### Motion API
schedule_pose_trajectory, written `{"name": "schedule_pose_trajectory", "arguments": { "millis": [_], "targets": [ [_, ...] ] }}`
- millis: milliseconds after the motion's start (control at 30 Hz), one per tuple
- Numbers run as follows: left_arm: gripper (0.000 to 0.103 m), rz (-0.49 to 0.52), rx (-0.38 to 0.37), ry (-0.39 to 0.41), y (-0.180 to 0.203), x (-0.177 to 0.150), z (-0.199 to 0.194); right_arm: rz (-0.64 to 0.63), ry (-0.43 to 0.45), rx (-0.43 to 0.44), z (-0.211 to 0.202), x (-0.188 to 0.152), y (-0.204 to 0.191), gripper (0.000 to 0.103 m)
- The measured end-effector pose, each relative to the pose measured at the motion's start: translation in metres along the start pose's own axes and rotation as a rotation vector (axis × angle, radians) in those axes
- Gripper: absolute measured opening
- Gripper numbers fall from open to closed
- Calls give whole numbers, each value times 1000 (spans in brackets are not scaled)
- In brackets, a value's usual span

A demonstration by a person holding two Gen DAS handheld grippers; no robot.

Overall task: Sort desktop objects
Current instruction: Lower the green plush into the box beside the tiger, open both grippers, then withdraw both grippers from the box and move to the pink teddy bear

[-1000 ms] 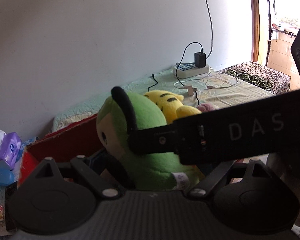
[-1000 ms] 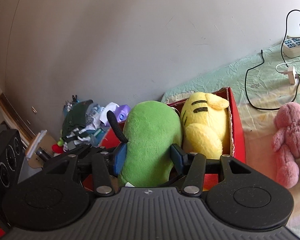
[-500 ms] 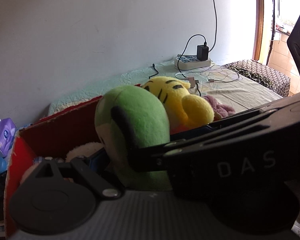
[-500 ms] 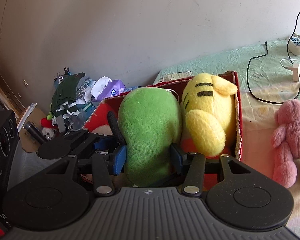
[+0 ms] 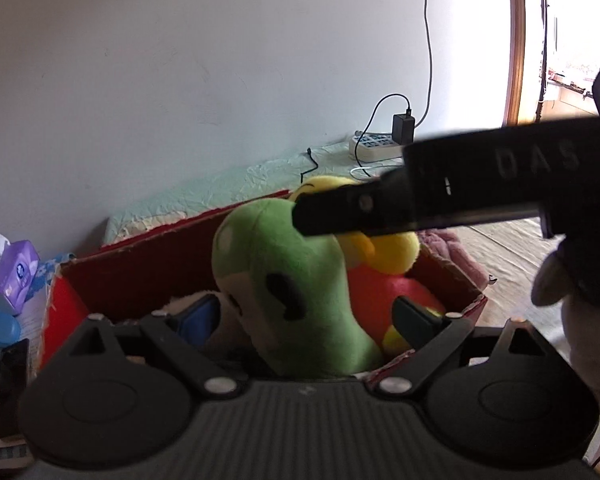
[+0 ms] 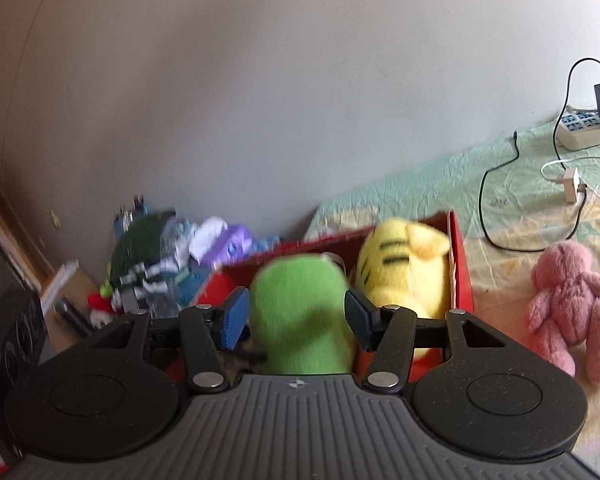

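Green plush toy (image 6: 300, 316) stands in the red box (image 6: 458, 264) at lower centre of the right wrist view, pressed against the yellow striped plush (image 6: 404, 268) just to its right. The right gripper (image 6: 296, 320) has its blue pads on either side of the green body with a sliver of gap showing on each side, so the jaws look spread and no longer pinching, though blur makes this a judgement. In the left wrist view the left gripper (image 5: 306, 320) also stands wide apart around the same toy, its fingers (image 5: 198, 316) not touching it, while the other tool crosses the upper right of the frame. To finish this placement well, the right tool should lift straight back without snagging the fabric, since the toy leans and could tip out. A pink plush (image 6: 572, 308) lies on the bedsheet at far right, likely the next item to collect.
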State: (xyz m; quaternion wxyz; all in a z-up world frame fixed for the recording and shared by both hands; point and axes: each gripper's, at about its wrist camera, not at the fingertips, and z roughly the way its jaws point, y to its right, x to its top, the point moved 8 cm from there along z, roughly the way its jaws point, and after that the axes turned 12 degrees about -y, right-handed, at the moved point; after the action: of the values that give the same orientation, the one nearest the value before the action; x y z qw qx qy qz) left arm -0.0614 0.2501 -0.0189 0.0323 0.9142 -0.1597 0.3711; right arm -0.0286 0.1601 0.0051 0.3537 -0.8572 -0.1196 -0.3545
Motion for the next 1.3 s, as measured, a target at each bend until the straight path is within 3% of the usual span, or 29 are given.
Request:
{"name": "schedule_pose_trajectory", "arguments": {
  "millis": [167, 300, 533, 867, 1300],
  "targets": [
    [94, 37, -12, 3, 13, -2, 2, 46, 18, 22, 11, 10, 2, 41],
    [93, 61, 16, -2, 14, -6, 8, 37, -27, -32, 27, 3, 7, 32],
    [92, 43, 26, -15, 7, -6, 22, 100, -87, 3, 47, 4, 29, 29],
    [96, 26, 25, -20, -1, -8, 19, 112, -54, 12, 32, 4, 24, 34],
    [99, -137, 85, -57, -37, -14, 2, 102, 9, -114, -15, -11, 24, 37]
  ]
}}
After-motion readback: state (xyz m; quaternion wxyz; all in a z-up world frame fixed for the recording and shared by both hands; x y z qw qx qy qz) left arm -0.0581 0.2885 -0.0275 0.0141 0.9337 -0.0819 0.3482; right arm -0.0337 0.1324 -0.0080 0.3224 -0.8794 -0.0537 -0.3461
